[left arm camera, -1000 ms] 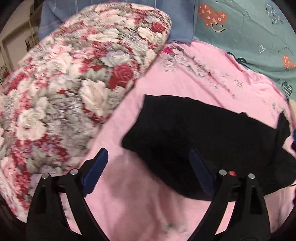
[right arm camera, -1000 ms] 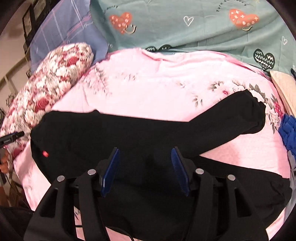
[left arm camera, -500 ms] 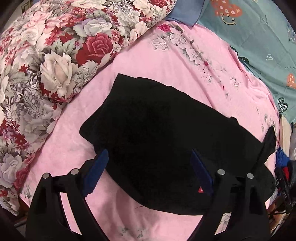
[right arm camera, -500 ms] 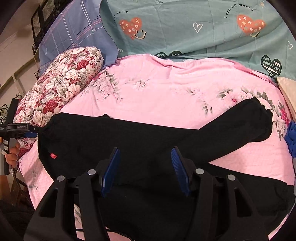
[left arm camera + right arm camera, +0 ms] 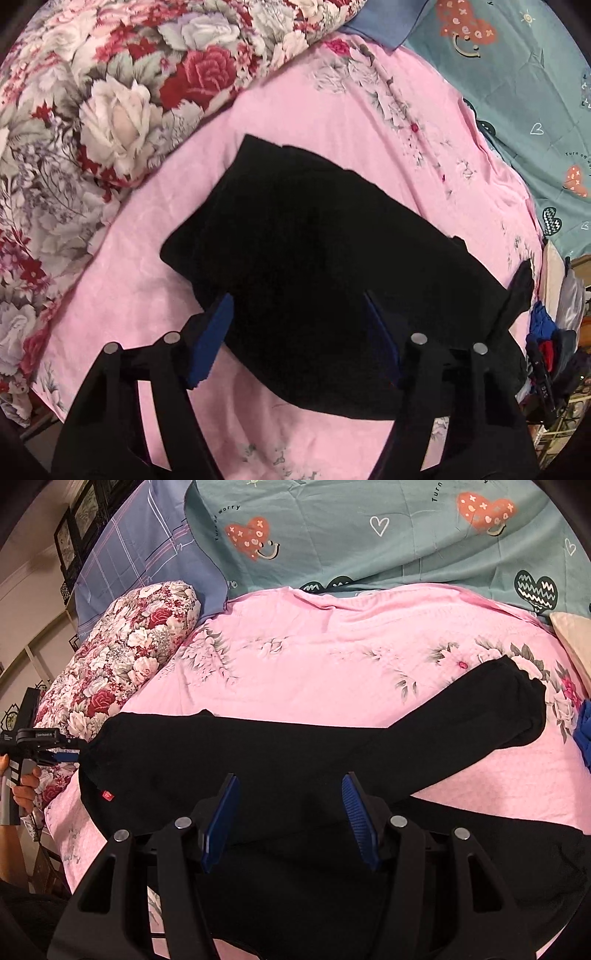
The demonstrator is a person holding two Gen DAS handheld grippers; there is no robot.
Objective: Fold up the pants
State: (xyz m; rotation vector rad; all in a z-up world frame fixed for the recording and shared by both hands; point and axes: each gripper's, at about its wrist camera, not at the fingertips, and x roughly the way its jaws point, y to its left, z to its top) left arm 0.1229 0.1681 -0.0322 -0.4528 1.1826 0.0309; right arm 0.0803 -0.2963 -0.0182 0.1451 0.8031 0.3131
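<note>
Blue pads [image 5: 212, 343] of the left gripper [image 5: 299, 339] stand apart over the waist end of the black pants [image 5: 325, 258]; its jaws have just been closing, with the dark cloth under the gap and the near edge of the waist between them, though the pads do not visibly press on it. The right gripper [image 5: 291, 818] hangs with its jaws parted over the middle of the pants [image 5: 280, 760], nothing clamped between the pads. The pants lie spread flat on the pink floral sheet [image 5: 332, 664], one leg reaching up to the right, the other running along the near edge. A small red tag [image 5: 107, 795] shows near the waist. Farther left, a rose-print pillow [image 5: 122, 664] lies just beside the waist end, and in the right wrist view a hand [image 5: 26, 786] holds the left gripper there. Beyond the sheet lie a teal heart-print cover [image 5: 369, 539] and a blue-violet checked pillow [image 5: 140, 557].
</note>
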